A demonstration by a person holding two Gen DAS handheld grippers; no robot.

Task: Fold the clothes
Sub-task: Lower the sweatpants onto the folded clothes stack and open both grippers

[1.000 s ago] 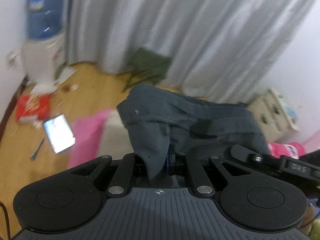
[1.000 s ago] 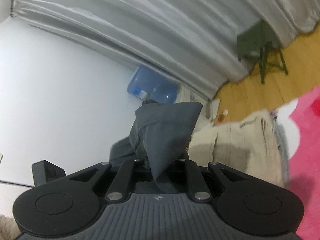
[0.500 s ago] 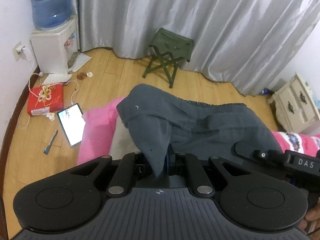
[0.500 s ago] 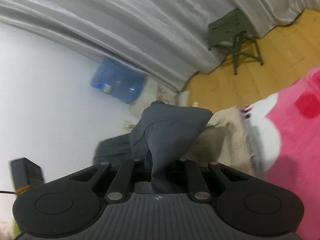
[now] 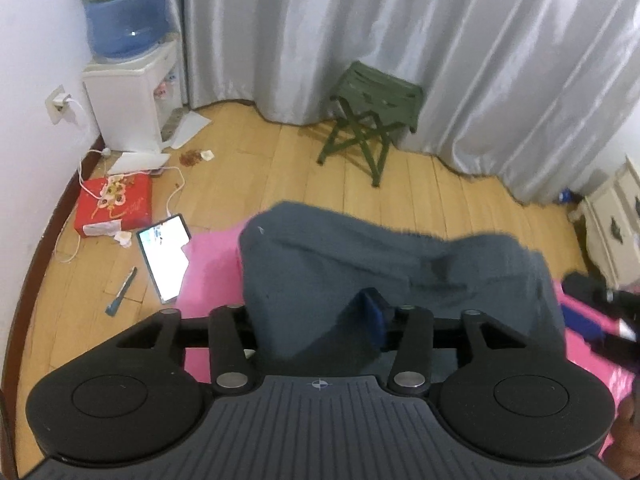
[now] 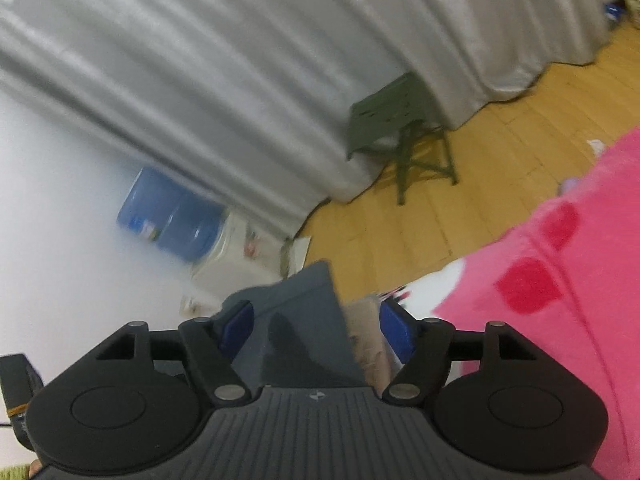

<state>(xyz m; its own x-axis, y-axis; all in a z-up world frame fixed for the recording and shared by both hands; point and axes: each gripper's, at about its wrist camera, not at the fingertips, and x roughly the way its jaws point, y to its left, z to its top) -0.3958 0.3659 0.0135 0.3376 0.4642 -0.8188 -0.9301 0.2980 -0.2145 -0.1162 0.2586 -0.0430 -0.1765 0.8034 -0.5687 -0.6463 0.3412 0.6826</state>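
So, in the left wrist view, going left to right: a water jug (image 5: 122,8) sits on a white dispenser (image 5: 132,106) at the upper left, with a red box (image 5: 114,208) and a lit tablet (image 5: 166,258) on the wood floor (image 5: 304,168) below it. A green folding stool (image 5: 374,114) stands mid-frame against the grey curtain (image 5: 400,36), and a cream cabinet (image 5: 616,224) is at the right edge. The grey garment (image 5: 400,272) is bunched in the lower middle over a pink blanket (image 5: 208,268). The left tongs (image 5: 320,320) are spread wide, with cloth draped loosely between them; only the right blue pad (image 5: 374,312) shows, the other is hidden under fabric. The right tongs show blurred at the far right edge.

In the right wrist view the right tongs (image 6: 316,326) are wide open too, both blue pads (image 6: 236,326) clear, with a fold of the garment (image 6: 304,332) lying slack between them, not pinched. Some tan cloth (image 6: 364,336) sits just right of it, then the pink blanket (image 6: 560,300) fills the right side.
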